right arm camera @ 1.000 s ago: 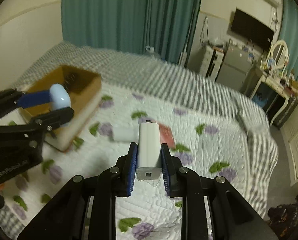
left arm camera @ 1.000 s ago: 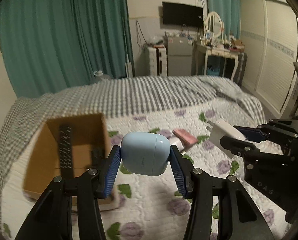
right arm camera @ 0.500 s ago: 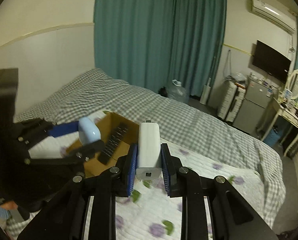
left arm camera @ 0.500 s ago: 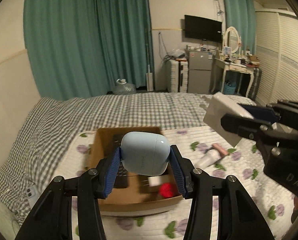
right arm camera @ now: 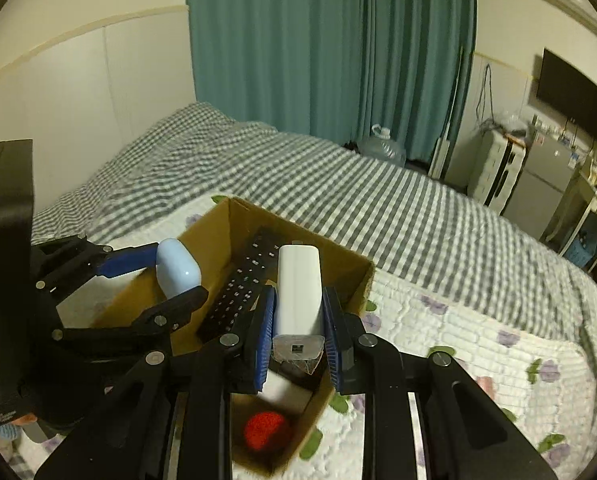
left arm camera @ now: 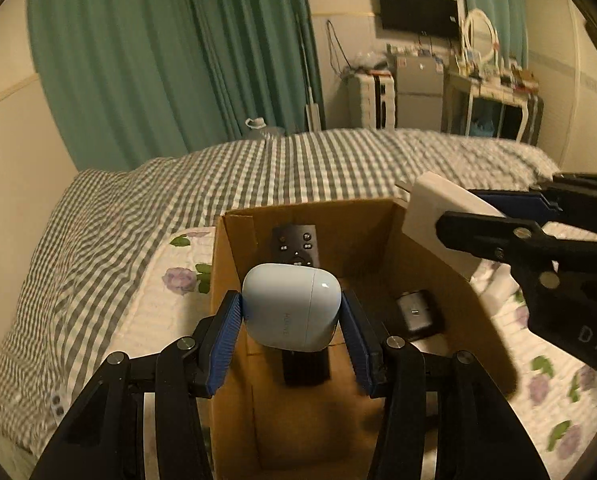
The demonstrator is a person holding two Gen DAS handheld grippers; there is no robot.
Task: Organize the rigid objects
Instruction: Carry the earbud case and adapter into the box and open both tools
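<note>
Fingers [left arm camera: 230, 340] clamp a blue case [left arm camera: 290, 312], others [right arm camera: 264, 332] a white charger [right arm camera: 300, 292], above a box [right arm camera: 362, 280] holding a remote [right arm camera: 242, 292].

Blue case [left arm camera: 291, 311], white charger [right arm camera: 300, 294] above box [left arm camera: 454, 284]

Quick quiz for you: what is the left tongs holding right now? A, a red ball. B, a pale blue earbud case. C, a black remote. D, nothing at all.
B: the left tongs are shut on the pale blue earbud case above the open box, while the remote lies inside the box and the red ball sits on its floor.
</note>
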